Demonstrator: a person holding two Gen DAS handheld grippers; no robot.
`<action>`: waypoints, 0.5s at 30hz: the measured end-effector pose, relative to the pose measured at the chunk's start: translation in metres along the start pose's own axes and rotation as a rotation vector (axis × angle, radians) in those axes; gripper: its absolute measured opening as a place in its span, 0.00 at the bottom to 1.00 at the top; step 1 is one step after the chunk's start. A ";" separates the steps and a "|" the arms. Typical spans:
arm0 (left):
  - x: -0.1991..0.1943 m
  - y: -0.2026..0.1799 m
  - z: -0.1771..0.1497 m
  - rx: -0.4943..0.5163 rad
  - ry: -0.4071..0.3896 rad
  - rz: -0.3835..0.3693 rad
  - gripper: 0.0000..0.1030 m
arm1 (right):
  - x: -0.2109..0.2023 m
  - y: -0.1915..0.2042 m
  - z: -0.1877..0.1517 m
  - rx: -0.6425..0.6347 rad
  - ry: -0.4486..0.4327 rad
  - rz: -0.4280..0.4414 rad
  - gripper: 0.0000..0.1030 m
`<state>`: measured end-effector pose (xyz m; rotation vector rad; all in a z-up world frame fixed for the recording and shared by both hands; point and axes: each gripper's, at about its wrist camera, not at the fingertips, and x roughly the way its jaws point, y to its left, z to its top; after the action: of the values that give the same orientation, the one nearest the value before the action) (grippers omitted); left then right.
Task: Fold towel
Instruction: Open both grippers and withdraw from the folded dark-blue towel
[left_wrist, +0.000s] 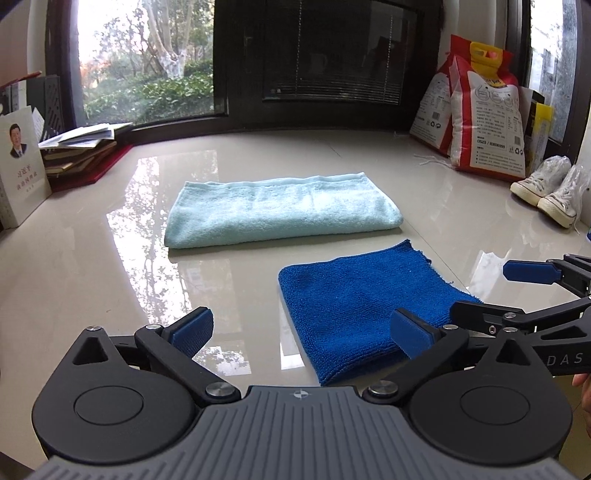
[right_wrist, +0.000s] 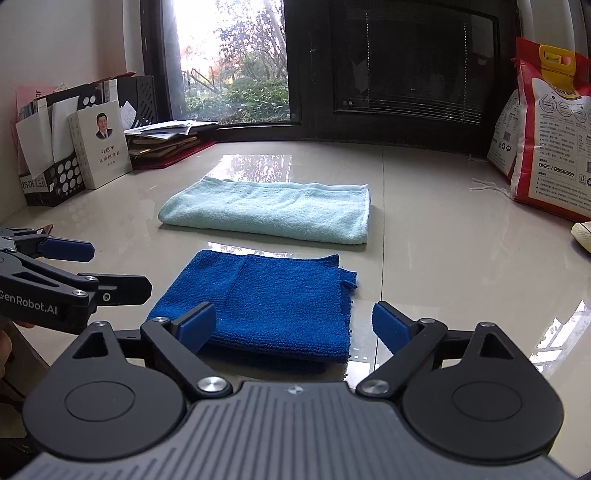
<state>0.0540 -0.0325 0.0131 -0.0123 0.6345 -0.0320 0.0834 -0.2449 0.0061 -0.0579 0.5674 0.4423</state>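
A dark blue towel (left_wrist: 362, 302) lies folded into a square on the glossy tiled surface, close in front of both grippers; it also shows in the right wrist view (right_wrist: 266, 302). A light blue towel (left_wrist: 280, 210) lies folded in a long rectangle just behind it, also in the right wrist view (right_wrist: 273, 210). My left gripper (left_wrist: 301, 334) is open and empty, above the blue towel's near left corner. My right gripper (right_wrist: 293, 326) is open and empty, above the towel's near edge. Each gripper shows in the other's view, the right one (left_wrist: 517, 291) and the left one (right_wrist: 88, 269).
Books and a file rack (right_wrist: 74, 155) stand at the back left. Rice bags (left_wrist: 480, 122) lean at the back right, with white sneakers (left_wrist: 546, 192) beside them. A dark window wall (left_wrist: 314, 66) closes the back of the glossy surface (left_wrist: 110, 277).
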 end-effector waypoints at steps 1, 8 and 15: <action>-0.001 0.001 0.000 -0.009 0.003 0.007 1.00 | -0.001 0.000 0.000 0.000 -0.004 0.001 0.99; -0.003 -0.001 -0.001 -0.041 0.040 0.039 1.00 | -0.009 -0.004 -0.003 0.014 -0.014 0.002 0.99; -0.004 -0.003 -0.001 -0.034 0.037 0.062 1.00 | -0.010 -0.008 -0.008 0.025 -0.002 -0.002 0.99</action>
<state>0.0502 -0.0355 0.0151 -0.0250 0.6724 0.0381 0.0750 -0.2572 0.0043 -0.0337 0.5704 0.4333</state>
